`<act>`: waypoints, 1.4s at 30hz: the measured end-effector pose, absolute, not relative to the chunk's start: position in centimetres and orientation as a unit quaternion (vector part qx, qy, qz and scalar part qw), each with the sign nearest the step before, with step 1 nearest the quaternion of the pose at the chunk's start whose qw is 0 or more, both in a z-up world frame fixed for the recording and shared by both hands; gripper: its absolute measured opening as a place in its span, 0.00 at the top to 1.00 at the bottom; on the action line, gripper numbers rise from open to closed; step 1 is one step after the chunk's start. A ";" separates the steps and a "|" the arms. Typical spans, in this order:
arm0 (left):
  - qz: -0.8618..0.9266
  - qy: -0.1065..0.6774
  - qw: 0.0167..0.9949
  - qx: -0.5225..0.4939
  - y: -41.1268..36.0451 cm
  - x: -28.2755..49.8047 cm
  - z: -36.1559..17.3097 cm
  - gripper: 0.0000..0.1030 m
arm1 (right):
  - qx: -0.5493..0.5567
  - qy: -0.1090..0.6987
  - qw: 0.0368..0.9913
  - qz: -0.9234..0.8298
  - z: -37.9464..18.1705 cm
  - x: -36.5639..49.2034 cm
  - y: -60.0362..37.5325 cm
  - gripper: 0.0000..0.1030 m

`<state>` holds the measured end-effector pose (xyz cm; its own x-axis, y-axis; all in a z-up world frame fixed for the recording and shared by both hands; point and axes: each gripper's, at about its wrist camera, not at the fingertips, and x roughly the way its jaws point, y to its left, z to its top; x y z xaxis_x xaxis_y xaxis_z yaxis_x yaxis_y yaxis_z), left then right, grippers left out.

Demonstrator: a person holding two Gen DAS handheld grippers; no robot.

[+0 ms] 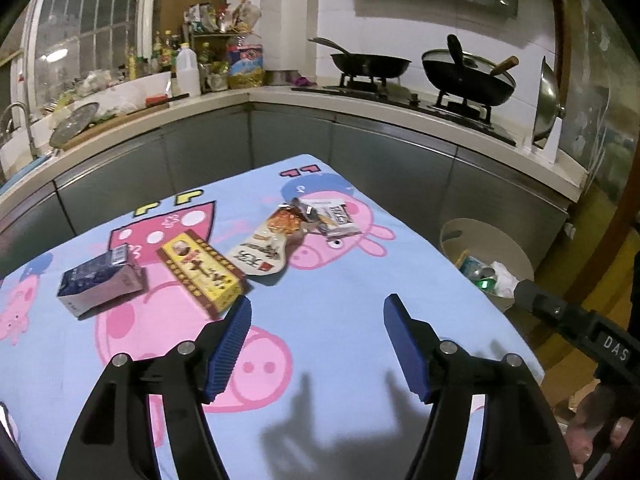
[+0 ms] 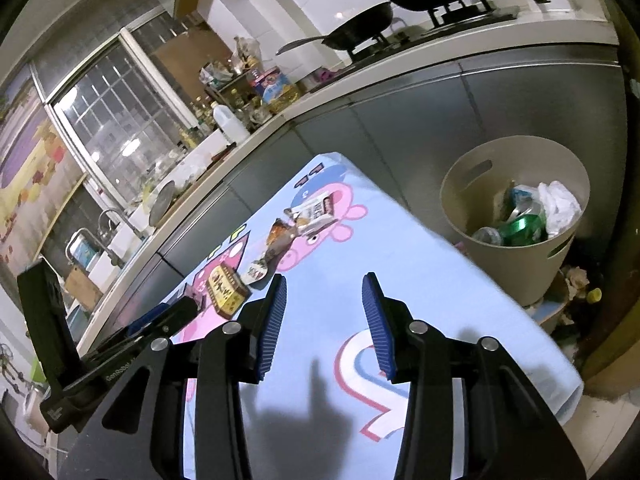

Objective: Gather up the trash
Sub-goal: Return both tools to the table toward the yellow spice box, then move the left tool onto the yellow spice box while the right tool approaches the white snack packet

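Trash lies on a table with a blue cartoon-pig cloth (image 1: pixel 340 280): a dark blue and white carton (image 1: pixel 98 280), a yellow and red box (image 1: pixel 202 272), a white and orange pouch (image 1: pixel 268 244) and a small white wrapper (image 1: pixel 334 218). My left gripper (image 1: pixel 318 306) is open and empty, just right of the yellow box. My right gripper (image 2: pixel 324 284) is open and empty above the cloth (image 2: pixel 400 248), with the yellow box (image 2: pixel 226 290) and pouch (image 2: pixel 274 246) ahead to its left. A beige bin (image 2: pixel 516 216) stands past the table's right edge; it also shows in the left wrist view (image 1: pixel 486 256).
The bin holds a green can (image 2: pixel 524 226), a bottle and white plastic. A kitchen counter (image 1: pixel 280 96) wraps behind the table, with a stove and two black pans (image 1: pixel 370 64), bottles and a sink (image 1: pixel 16 128). More litter lies on the floor by the bin (image 2: pixel 578 280).
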<state>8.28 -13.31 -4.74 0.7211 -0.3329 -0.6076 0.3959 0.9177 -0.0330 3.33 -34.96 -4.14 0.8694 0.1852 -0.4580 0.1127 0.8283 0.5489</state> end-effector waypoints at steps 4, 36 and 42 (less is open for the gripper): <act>-0.184 0.312 0.931 0.048 -12.1 8.1 -4.7 0.33 | 0.286 0.261 0.921 0.032 -4.0 3.7 -33.7 0.61; -0.060 0.333 0.941 -0.004 0.0 11.6 -8.3 0.29 | 0.202 0.331 0.913 0.129 -4.3 11.5 -21.4 0.61; -0.044 0.357 0.933 -0.027 2.3 13.1 -10.0 0.29 | 0.155 0.355 0.913 0.131 -5.9 14.7 -19.2 0.52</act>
